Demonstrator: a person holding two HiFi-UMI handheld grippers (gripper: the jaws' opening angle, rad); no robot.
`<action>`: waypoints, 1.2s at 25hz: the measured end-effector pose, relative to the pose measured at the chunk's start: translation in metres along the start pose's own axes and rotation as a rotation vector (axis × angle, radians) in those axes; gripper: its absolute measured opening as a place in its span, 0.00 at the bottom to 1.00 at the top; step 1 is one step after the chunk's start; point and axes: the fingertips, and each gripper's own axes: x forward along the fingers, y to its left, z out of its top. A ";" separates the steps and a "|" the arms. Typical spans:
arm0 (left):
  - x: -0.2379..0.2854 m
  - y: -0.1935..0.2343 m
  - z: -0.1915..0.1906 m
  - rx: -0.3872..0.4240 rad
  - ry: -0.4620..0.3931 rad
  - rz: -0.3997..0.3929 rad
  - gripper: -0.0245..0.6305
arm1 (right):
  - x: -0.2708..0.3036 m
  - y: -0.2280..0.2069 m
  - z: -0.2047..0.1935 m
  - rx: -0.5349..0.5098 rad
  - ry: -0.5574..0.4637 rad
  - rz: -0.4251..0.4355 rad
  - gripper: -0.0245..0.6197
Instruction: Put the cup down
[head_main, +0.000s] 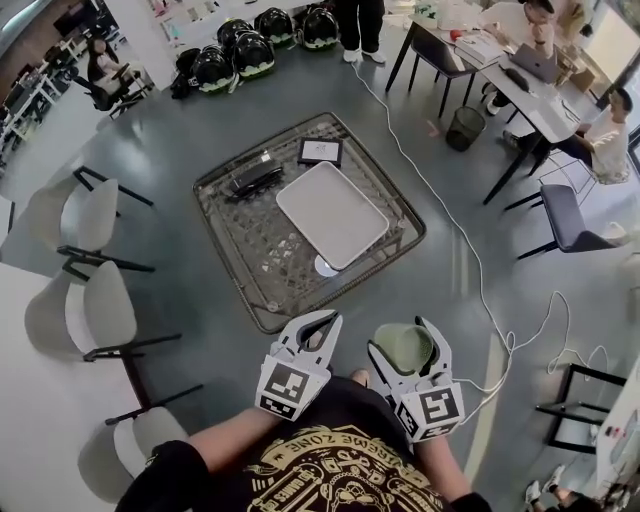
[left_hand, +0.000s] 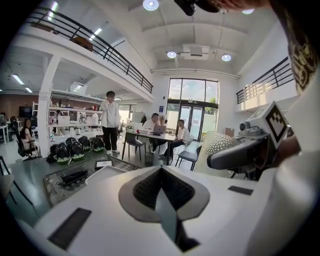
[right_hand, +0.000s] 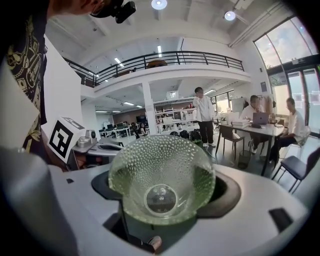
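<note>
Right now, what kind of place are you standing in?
Probably an open office or workshop: people sit at a desk with a laptop, helmets line the floor, and a railed balcony runs overhead.

The head view looks steeply down from above, while both low gripper views face level toward the same round black helmets (head_main: 252, 50) (left_hand: 70, 149).

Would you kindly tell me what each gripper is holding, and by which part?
The right gripper holds the cup, clamped across its sides. The left gripper holds nothing.
</note>
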 end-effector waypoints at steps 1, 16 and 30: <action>0.002 0.008 0.001 -0.003 -0.002 -0.003 0.04 | 0.007 0.001 0.003 -0.003 0.004 -0.005 0.66; 0.001 0.091 0.013 -0.005 -0.047 -0.019 0.04 | 0.083 0.029 0.040 -0.075 0.029 -0.046 0.66; -0.014 0.130 0.020 -0.032 -0.098 0.084 0.04 | 0.124 0.038 0.056 -0.144 0.034 0.019 0.66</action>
